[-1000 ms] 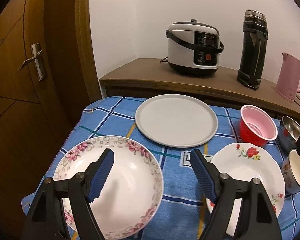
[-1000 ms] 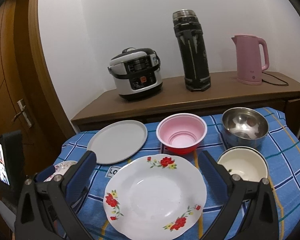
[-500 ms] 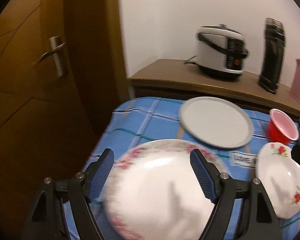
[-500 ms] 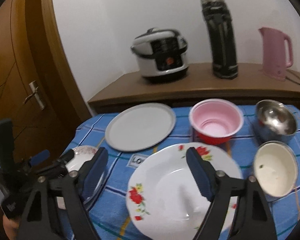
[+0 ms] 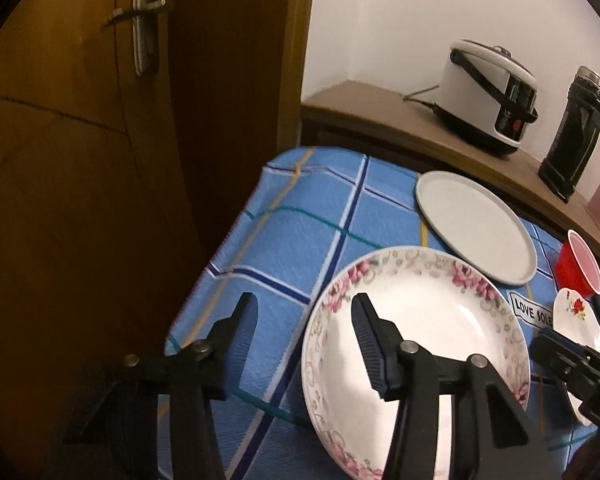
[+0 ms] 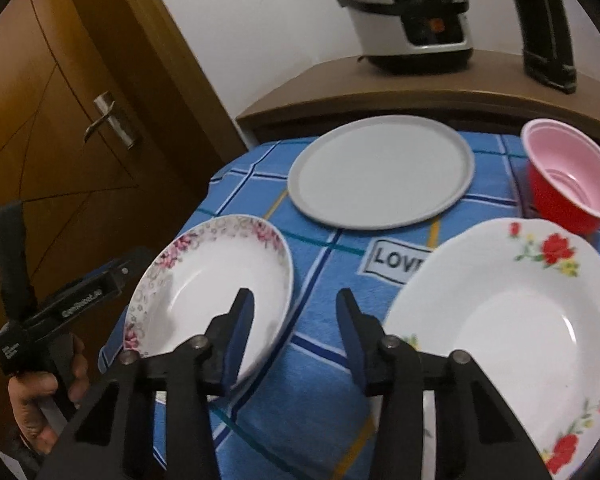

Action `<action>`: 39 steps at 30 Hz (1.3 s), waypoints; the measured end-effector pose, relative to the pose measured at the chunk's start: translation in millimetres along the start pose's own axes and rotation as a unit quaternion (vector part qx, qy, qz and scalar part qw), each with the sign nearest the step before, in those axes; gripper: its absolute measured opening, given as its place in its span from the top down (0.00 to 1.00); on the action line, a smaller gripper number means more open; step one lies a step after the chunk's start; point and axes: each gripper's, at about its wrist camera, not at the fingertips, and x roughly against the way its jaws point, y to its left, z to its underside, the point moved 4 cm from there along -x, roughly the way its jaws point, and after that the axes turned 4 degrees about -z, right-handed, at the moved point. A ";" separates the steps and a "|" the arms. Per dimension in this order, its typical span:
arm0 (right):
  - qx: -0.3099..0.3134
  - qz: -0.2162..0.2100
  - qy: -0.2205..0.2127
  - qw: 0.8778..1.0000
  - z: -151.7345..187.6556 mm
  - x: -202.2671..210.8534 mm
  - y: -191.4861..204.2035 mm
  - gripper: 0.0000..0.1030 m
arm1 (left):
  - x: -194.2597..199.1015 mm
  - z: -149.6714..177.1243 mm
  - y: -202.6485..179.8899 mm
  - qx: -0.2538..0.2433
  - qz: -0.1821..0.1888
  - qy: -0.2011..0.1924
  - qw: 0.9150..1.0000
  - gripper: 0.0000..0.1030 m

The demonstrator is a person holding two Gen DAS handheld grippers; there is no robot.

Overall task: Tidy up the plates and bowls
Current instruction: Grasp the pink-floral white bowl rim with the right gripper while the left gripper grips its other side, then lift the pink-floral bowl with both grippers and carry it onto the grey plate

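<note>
Pink-flowered plate (image 5: 440,336): lay on the blue checked cloth (image 5: 300,240) of the counter, near its door-side edge. Left tool (image 5: 304,316): jaws apart, just been closing, straddling this plate's left rim, not yet pressing it. Right tool (image 6: 294,312): jaws apart, just been closing, over bare cloth right of the plate. Red-flowered plate (image 6: 520,320): further right. Grey plate (image 6: 380,172): behind. Pink-lined red bowl (image 6: 568,184): right of the grey plate.
</note>
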 end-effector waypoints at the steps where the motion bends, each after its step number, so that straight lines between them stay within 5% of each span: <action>1: 0.003 -0.005 0.003 1.000 0.4 -2.8 2.3 0.58 | -1.4 0.9 0.0 0.001 0.004 0.003 1.000 0.50; 6: 0.007 -0.003 0.023 1.000 2.9 -15.0 2.1 0.66 | -8.9 7.2 -0.1 0.006 0.030 0.023 0.999 0.73; 18: 0.026 -0.001 0.028 0.999 1.7 -23.4 7.3 0.71 | -12.4 14.2 3.0 0.013 0.048 0.039 0.998 0.74; 20: 0.031 0.000 0.029 0.999 1.3 -25.4 9.5 0.73 | -12.4 15.7 2.3 0.014 0.056 0.041 0.998 0.83; 39: 0.077 0.037 0.048 0.995 -2.4 -43.0 17.4 0.79 | -10.1 17.9 2.2 0.011 0.058 0.024 0.998 0.83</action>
